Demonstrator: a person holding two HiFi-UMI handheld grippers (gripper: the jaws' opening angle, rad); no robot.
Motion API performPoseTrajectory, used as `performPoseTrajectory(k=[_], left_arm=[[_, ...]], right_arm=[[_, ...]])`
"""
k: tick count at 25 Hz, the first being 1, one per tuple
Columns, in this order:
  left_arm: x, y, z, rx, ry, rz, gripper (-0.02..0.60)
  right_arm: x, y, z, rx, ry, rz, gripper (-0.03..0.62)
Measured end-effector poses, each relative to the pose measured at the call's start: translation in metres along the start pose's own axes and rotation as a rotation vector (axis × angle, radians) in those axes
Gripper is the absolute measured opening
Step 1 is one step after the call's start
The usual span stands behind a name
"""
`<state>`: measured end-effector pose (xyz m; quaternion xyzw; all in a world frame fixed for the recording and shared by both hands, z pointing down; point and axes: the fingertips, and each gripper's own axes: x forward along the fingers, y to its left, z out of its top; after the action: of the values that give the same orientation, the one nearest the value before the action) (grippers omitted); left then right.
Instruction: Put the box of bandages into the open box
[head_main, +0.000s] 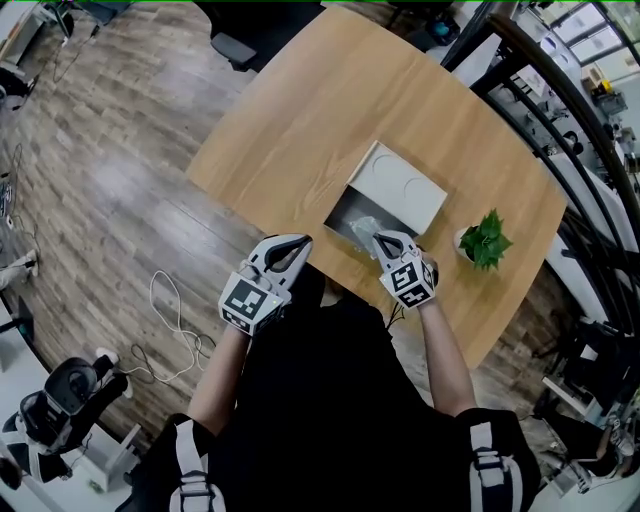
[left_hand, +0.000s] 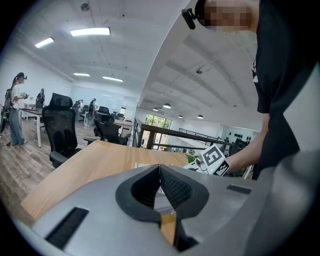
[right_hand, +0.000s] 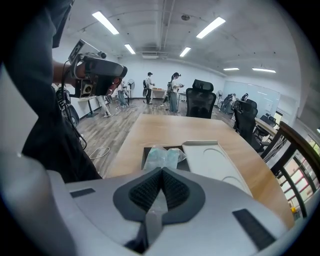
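A pale teal pack of bandages in clear wrap (head_main: 363, 231) (right_hand: 162, 155) hangs over the near end of the open dark box (head_main: 343, 214) (right_hand: 146, 156) on the wooden table (head_main: 330, 110). My right gripper (head_main: 378, 238) (right_hand: 161, 172) is shut on the pack's plastic wrap, which runs back between the jaws. The box's white lid (head_main: 398, 187) (right_hand: 212, 160) lies flat on the box's far side. My left gripper (head_main: 290, 243) (left_hand: 159, 167) is shut with nothing in it, held at the table's near edge, left of the box.
A small green potted plant (head_main: 486, 241) stands to the right of the box. A white cable (head_main: 170, 320) lies on the wood floor at the left. Office chairs (right_hand: 201, 102) and people stand beyond the table, and a dark railing (head_main: 560, 90) runs along the right.
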<state>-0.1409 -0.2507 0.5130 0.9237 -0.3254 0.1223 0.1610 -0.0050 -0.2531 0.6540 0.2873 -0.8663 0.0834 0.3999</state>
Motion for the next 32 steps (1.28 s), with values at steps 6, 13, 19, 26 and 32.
performPoseTrajectory(k=[6,13,19,26,32], left_arm=[[0.007,0.008,-0.006,0.003,0.016,-0.018,0.025],[0.013,0.015,-0.008,0.011,0.023,-0.041,0.025],[0.011,0.023,-0.010,0.011,0.036,-0.045,0.025],[0.012,0.031,-0.009,0.008,0.042,-0.048,0.025],[0.012,0.034,-0.011,0.007,0.047,-0.056,0.025]], right_arm=[[0.018,-0.005,-0.004,0.031,0.032,-0.010,0.025],[0.037,-0.007,-0.012,0.036,0.075,-0.011,0.025],[0.050,-0.009,-0.017,0.024,0.119,-0.015,0.025],[0.065,-0.009,-0.022,0.036,0.148,-0.004,0.025],[0.075,-0.011,-0.030,0.031,0.188,-0.018,0.026]])
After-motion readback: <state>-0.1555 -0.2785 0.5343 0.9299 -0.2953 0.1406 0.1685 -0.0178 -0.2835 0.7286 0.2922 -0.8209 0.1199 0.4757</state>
